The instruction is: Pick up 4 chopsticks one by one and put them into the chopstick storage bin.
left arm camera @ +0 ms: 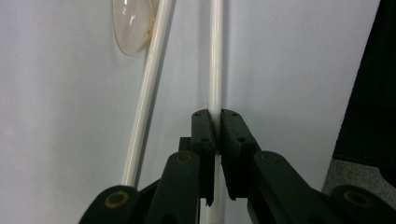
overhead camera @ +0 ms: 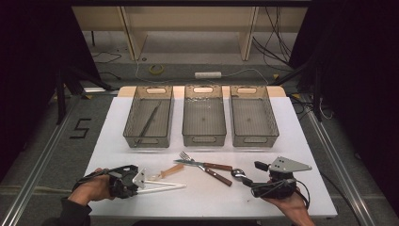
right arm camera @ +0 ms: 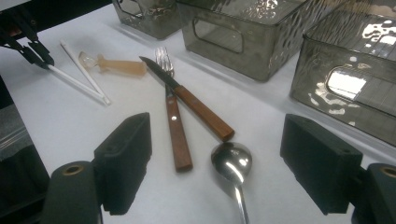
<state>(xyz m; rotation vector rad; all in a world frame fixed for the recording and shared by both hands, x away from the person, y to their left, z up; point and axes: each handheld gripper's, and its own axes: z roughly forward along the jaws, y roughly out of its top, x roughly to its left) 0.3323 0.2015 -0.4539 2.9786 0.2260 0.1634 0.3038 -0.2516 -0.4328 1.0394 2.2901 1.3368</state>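
Pinching one white chopstick at the table's near edge, our left gripper is clamped tight; its twin lies beside. Our right gripper gapes wide over a spoon. Beyond: knife, fork, then three bins.

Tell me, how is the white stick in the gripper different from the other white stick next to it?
The gripped chopstick sits pinched between the left gripper's shut jaws; the free chopstick lies loose on the table. The gripped one runs straight up the left gripper view; the free one slants, passing the clear spoon. Both are thin, white and plain.
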